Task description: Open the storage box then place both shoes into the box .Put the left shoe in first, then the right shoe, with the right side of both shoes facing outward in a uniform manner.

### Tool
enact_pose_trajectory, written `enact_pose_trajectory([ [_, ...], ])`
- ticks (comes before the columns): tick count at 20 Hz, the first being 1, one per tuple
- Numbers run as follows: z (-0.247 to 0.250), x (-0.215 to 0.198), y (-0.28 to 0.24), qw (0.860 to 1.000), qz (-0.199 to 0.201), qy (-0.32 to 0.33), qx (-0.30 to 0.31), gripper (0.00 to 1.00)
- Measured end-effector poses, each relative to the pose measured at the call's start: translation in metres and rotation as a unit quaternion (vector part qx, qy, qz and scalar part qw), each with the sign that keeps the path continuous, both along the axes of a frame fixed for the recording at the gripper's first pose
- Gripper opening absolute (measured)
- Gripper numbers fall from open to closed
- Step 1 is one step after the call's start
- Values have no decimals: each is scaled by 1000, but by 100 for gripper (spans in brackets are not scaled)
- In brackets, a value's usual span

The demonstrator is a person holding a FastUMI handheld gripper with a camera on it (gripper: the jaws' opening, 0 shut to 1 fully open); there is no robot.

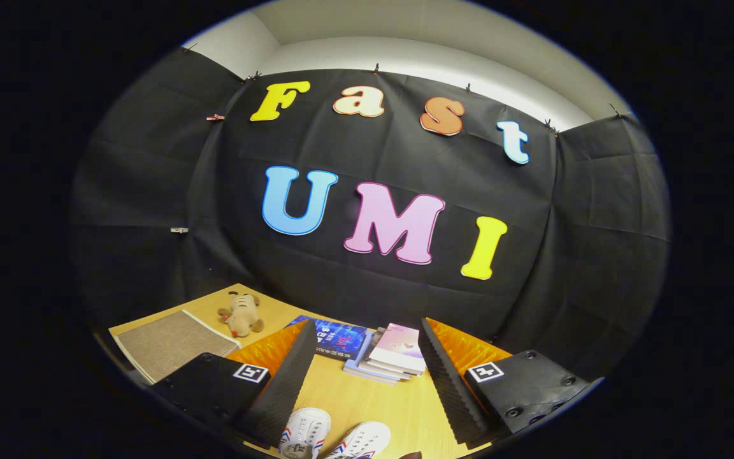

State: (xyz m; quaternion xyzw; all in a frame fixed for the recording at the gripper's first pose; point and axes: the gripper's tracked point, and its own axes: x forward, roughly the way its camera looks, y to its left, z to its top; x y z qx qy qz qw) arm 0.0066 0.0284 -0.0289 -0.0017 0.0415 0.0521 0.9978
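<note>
Two white shoes with red and blue stripes lie side by side on the wooden table, toes pointing away from me: one shoe [305, 432] close to the left finger, the other shoe [362, 441] beside it to the right. Both sit low between my fingers, only their front halves showing. My gripper [367, 338] hangs above them, open wide, with nothing between its fingers. The left finger [284, 382] and the right finger [446, 382] stand far apart.
Beyond the fingers a stack of books [392, 357] and a blue book [335, 336] lie near the back wall. A small plush toy [241, 314] sits at the far left, beside a brown woven mat [166, 344]. The table [373, 398] ends at the black cloth wall.
</note>
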Motion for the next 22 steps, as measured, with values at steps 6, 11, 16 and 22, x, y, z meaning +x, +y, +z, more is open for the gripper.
enact_pose_trajectory([
  [6, -10, 7, 62, 987, 131, 32, 90, 97],
  [11, -32, 5, 120, 941, 259, 91, 198, 98],
  [16, -65, -18, 177, 837, 388, 190, 335, 98],
  [22, -133, -37, 219, 689, 437, 343, 465, 98],
])
